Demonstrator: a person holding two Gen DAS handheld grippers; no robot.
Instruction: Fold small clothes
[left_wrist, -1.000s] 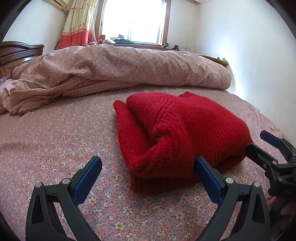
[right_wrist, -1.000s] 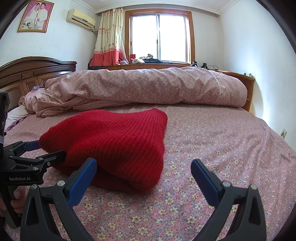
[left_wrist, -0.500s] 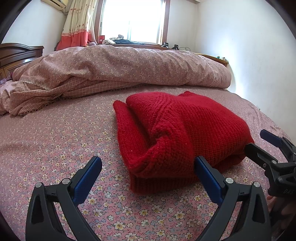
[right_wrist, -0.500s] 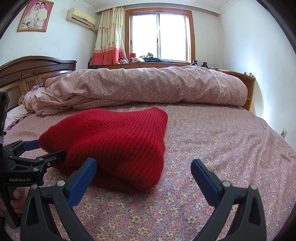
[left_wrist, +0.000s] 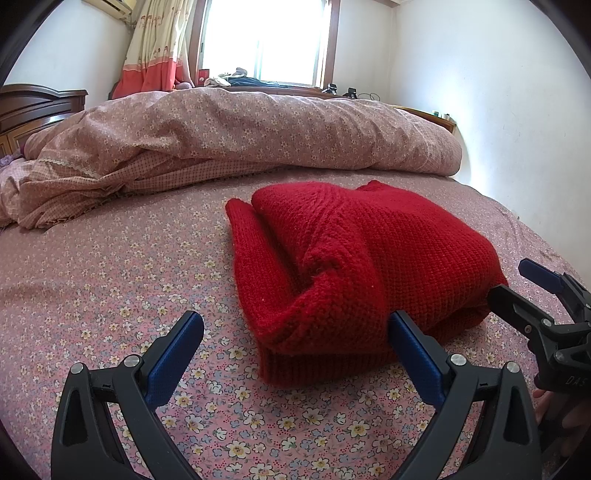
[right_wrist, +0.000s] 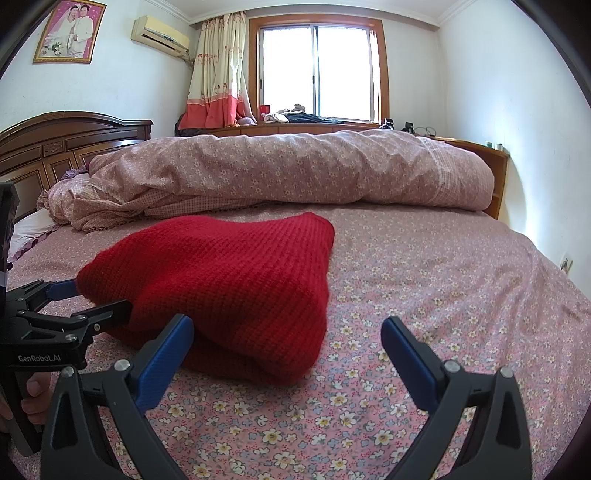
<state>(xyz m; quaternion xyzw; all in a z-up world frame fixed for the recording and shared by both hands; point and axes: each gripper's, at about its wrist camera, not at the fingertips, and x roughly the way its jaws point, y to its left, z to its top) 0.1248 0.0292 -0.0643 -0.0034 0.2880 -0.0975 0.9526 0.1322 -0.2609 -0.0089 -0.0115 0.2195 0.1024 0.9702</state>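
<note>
A red knitted sweater (left_wrist: 354, 258) lies folded in a thick bundle on the flowered pink bed sheet (left_wrist: 110, 280); it also shows in the right wrist view (right_wrist: 229, 280). My left gripper (left_wrist: 295, 332) is open and empty, just in front of the sweater's near left corner. My right gripper (right_wrist: 286, 332) is open and empty, in front of the sweater's near right corner. Each gripper shows in the other's view, the right one (left_wrist: 517, 284) and the left one (right_wrist: 92, 299), both open beside the sweater.
A rolled pink flowered duvet (right_wrist: 288, 170) lies across the far side of the bed. A dark wooden headboard (right_wrist: 66, 144) stands at the left. A white wall (right_wrist: 517, 129) runs along the right, with a window (right_wrist: 317, 70) behind.
</note>
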